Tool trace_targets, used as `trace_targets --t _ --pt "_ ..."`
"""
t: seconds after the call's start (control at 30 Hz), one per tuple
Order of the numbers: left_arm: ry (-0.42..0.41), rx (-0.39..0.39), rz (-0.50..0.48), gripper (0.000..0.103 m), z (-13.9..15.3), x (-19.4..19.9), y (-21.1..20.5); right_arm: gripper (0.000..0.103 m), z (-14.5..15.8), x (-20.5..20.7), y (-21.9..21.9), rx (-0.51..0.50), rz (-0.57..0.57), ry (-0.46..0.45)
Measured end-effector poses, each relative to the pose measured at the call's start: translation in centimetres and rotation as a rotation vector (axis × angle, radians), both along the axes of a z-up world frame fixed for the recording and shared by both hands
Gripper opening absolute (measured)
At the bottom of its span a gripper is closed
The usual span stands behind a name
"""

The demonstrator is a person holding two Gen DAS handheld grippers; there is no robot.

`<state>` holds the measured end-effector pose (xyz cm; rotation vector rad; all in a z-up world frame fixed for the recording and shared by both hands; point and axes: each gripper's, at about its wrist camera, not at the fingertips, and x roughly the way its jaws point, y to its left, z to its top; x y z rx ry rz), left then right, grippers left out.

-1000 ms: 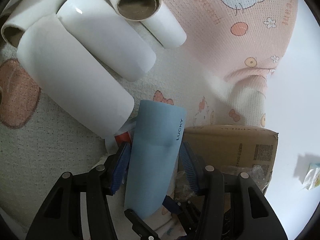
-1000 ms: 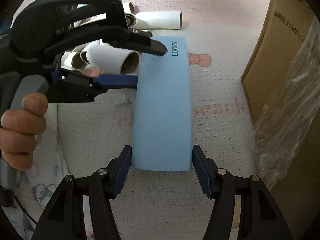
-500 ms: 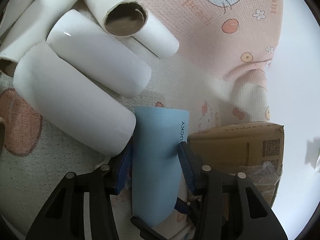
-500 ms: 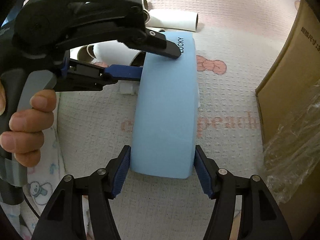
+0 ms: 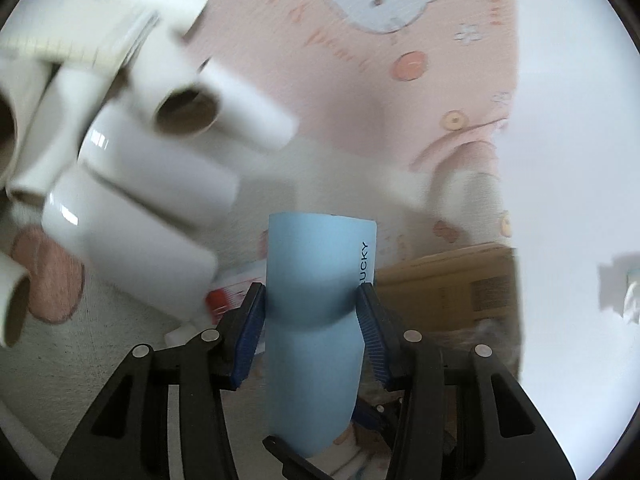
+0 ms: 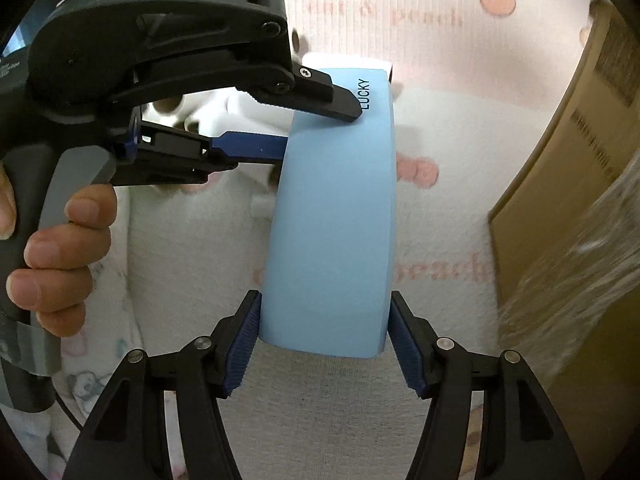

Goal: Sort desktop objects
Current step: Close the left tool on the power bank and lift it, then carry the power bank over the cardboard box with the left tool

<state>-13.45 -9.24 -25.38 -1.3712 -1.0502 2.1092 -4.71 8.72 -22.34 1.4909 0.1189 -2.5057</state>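
Observation:
A light blue case marked "LUCKY" (image 6: 336, 216) is held between both grippers above the patterned cloth. My left gripper (image 5: 310, 312) is shut on its far end; it also shows in the right wrist view (image 6: 304, 120) with a hand on its handle. My right gripper (image 6: 324, 332) is shut on the near end of the case. The case also shows in the left wrist view (image 5: 318, 312). A pile of white cardboard tubes (image 5: 140, 184) lies to the upper left, blurred by motion.
A brown cardboard box (image 6: 560, 184) with clear plastic wrap (image 6: 580, 292) stands at the right; the box also shows in the left wrist view (image 5: 448, 284). A small red-and-white packet (image 5: 228, 296) lies under the tubes. A white wall (image 5: 572, 160) rises behind.
Both grippers have lifted the blue case and carried it away from the tube pile. The tubes now look smaller and farther, and the view is motion-blurred.

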Motion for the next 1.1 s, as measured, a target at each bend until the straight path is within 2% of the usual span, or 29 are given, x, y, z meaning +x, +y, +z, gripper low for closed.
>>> trace_targets --t 0.3,0.47,0.53,0.57,0.73,0.8,1.1 --pt "0.193 -0.002 0.007 0.05 8.5 1.1 0.2 0.06 6.5 0.8 0.1 0.054 0.001 0.159" --pt "0.272 0.006 0.01 0.05 11.8 2.1 0.3 0.06 9.8 1.7 -0.6 0.078 0.007 0.239" --pt "0.303 -0.002 0.01 0.05 13.1 2.5 0.5 0.061 10.7 3.4 -1.2 0.085 0.015 0.261" --pt "0.314 -0.005 0.01 0.05 13.6 2.8 0.6 0.061 10.5 2.6 -2.6 0.09 0.02 0.274" --pt "0.367 -0.036 0.005 0.05 15.5 4.0 1.6 0.062 11.3 3.0 -2.2 0.104 0.039 0.31" --pt "0.378 -0.04 0.002 0.05 15.8 4.3 2.2 0.062 10.7 3.1 -2.8 0.107 0.04 0.323" --pt "0.396 0.014 -0.059 0.05 17.6 3.6 6.8 0.062 14.1 5.7 1.4 0.121 0.001 0.376"
